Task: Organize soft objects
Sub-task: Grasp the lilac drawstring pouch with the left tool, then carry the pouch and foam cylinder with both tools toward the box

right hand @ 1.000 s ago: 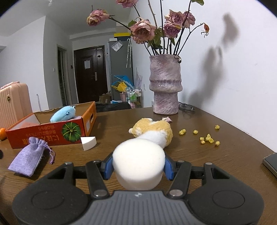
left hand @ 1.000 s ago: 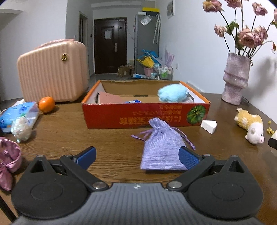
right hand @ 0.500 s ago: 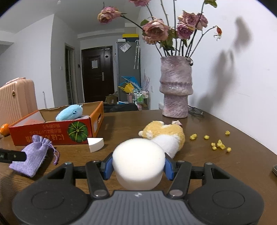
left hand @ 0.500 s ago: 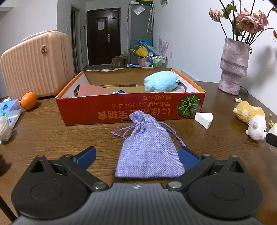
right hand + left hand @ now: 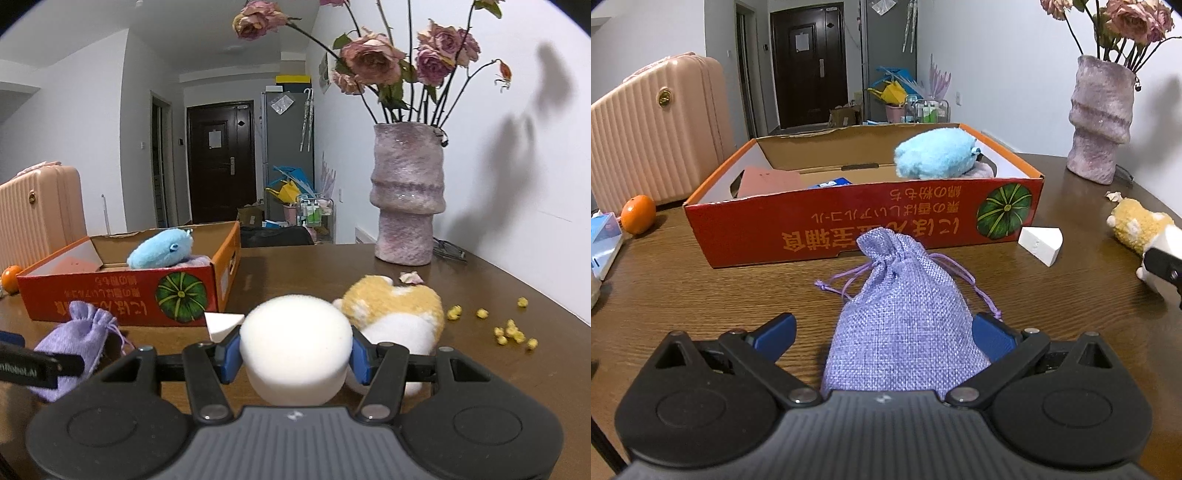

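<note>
The left hand-held gripper (image 5: 884, 334) is now brought up around the purple drawstring pouch (image 5: 901, 332), which a second ago lay ahead of its fingers; the pouch is now seen between the wide-apart blue pads, one pad just beside its right edge. The red cardboard box (image 5: 864, 229) is seen nearer behind the pouch. In the right wrist view, the white sponge wedge (image 5: 223, 323) and the yellow plush toy (image 5: 395, 314) are brought closer to the right hand-held gripper (image 5: 295, 356).
</note>
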`<action>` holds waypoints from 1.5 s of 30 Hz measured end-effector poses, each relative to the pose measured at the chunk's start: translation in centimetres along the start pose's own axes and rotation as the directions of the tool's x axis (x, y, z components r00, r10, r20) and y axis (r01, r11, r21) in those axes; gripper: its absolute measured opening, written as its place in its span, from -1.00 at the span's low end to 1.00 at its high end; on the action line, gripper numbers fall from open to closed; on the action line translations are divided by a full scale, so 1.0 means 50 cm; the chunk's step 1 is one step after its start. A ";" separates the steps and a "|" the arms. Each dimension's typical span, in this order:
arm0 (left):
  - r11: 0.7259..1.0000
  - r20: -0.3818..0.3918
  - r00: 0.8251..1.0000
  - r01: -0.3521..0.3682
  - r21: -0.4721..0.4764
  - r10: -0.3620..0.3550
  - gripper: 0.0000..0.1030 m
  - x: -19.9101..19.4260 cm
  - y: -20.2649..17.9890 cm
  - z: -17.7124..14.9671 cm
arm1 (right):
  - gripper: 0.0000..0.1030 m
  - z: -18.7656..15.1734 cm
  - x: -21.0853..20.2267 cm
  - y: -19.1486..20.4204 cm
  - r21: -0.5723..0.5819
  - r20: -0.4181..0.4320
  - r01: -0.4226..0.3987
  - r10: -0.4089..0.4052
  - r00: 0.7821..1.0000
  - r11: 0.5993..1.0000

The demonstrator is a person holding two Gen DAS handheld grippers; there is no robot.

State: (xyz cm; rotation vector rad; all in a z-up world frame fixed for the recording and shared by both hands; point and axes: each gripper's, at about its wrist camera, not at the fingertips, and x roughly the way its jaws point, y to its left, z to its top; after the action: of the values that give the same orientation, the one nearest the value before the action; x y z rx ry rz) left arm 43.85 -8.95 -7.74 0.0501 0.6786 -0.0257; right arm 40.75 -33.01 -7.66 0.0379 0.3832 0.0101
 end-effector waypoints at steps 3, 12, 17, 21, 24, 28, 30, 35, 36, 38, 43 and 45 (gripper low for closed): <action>1.000 -0.003 1.000 0.005 0.003 -0.005 1.00 0.008 -0.001 0.003 | 0.09 0.003 0.015 0.013 -0.004 -0.002 -0.009 0.009 1.000 1.000; 0.999 -0.042 0.998 0.049 0.003 -0.049 0.37 0.027 -0.003 0.002 | 0.09 0.006 0.027 0.041 -0.021 -0.001 -0.032 0.032 0.999 0.999; 0.998 -0.029 0.998 0.060 0.006 -0.060 -0.14 0.022 -0.004 0.001 | 0.09 0.006 0.026 0.041 -0.019 0.000 -0.031 0.031 1.000 0.999; 0.998 -0.005 0.998 0.055 0.033 -0.055 -0.21 0.014 -0.013 -0.001 | 0.09 0.005 0.024 0.049 -0.025 0.005 -0.037 0.037 0.999 0.999; 0.998 0.019 0.998 0.053 0.044 -0.054 -0.23 0.005 -0.017 -0.002 | 0.09 0.004 0.019 0.058 -0.032 0.011 -0.044 0.044 0.999 0.999; 0.998 0.053 0.998 0.039 0.049 -0.041 -0.23 -0.005 -0.016 -0.002 | 0.09 0.002 0.013 0.071 -0.036 0.019 -0.052 0.052 0.998 0.998; 0.998 0.066 0.997 0.038 0.042 -0.040 -0.23 -0.010 -0.012 -0.001 | 0.09 0.003 0.011 0.078 -0.035 0.022 -0.055 0.056 0.998 0.998; 0.999 0.107 0.994 0.026 0.021 -0.028 -0.23 -0.026 0.004 0.001 | 0.09 0.004 0.006 0.092 -0.028 0.031 -0.060 0.061 0.998 0.998; 1.000 0.115 0.993 0.021 0.019 -0.023 -0.23 -0.029 0.007 0.001 | 0.09 0.004 0.005 0.095 -0.025 0.032 -0.061 0.062 0.998 0.998; 1.000 0.129 0.992 0.015 0.012 -0.017 -0.23 -0.037 0.014 0.001 | 0.09 0.003 0.003 0.102 -0.020 0.035 -0.065 0.065 0.997 0.998; 1.000 0.168 0.986 -0.012 0.001 0.012 -0.23 -0.058 0.028 -0.002 | 0.09 0.004 -0.004 0.122 -0.014 0.046 -0.076 0.077 0.996 0.997; 1.000 0.179 0.984 -0.019 0.000 0.019 -0.23 -0.066 0.033 -0.004 | 0.09 0.004 -0.008 0.133 -0.011 0.049 -0.085 0.085 0.995 0.996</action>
State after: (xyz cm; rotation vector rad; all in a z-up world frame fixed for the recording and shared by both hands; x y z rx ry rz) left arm 41.23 -7.26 -5.77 0.0550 0.4984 -0.0118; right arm 40.43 -26.39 -7.06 0.0457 0.3321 0.0946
